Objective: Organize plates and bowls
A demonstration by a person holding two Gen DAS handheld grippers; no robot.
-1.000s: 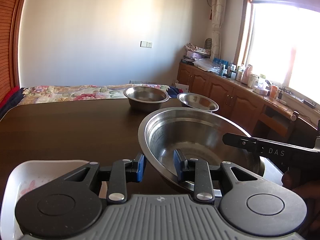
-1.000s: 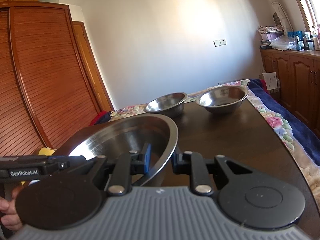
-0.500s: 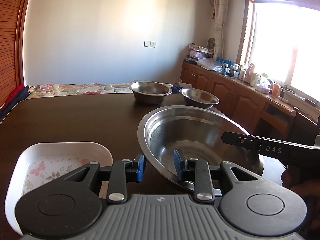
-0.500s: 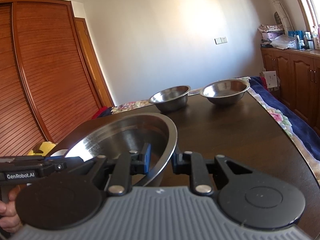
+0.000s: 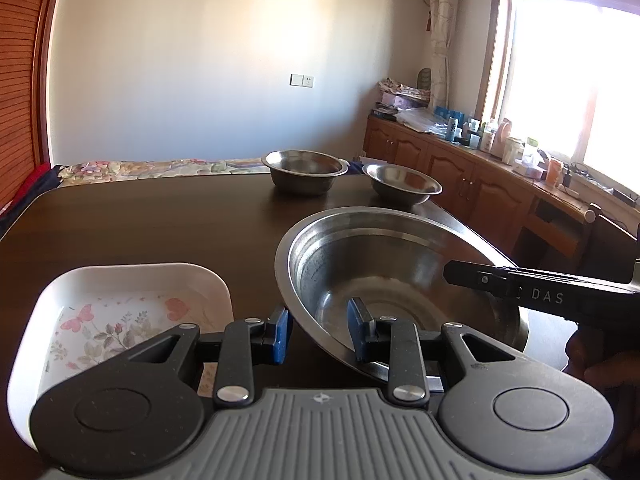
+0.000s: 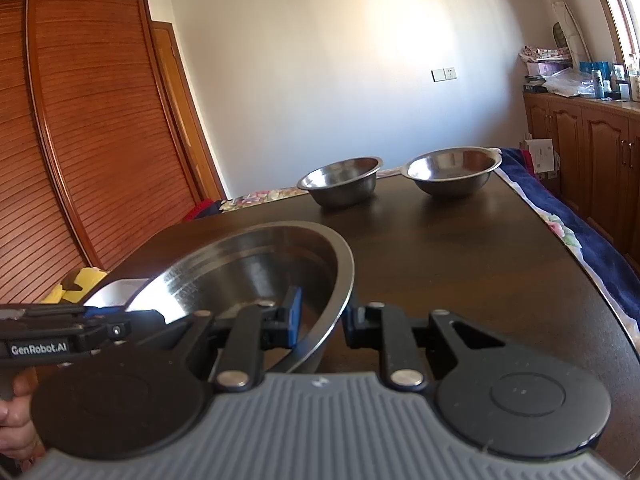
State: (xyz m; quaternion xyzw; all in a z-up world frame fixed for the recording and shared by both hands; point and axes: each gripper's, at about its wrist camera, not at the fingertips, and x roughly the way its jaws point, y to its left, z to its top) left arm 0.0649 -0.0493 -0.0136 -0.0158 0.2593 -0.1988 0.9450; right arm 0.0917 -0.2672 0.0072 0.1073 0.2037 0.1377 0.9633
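A large steel bowl (image 5: 400,264) hangs tilted above the dark wooden table (image 5: 160,224), held from two sides. My left gripper (image 5: 318,334) is shut on its near rim, one pad inside the bowl and one outside. My right gripper (image 6: 322,320) is shut on the opposite rim of the same bowl (image 6: 260,264). Two smaller steel bowls (image 5: 306,170) (image 5: 402,184) stand side by side at the table's far edge. A white rectangular dish with a flower and butterfly print (image 5: 120,304) lies on the table just left of the big bowl.
Wooden cabinets with bottles on top (image 5: 480,184) run under the window on the right. A slatted wooden wardrobe (image 6: 80,140) stands to the left. A flowered and blue bedcover (image 6: 580,240) lies along the table's right edge. A hand (image 6: 12,412) holds the left gripper's handle.
Both grippers have risen together with the large bowl still in them. More of the white dish and of the table top shows now; the far bowls sit lower in view.
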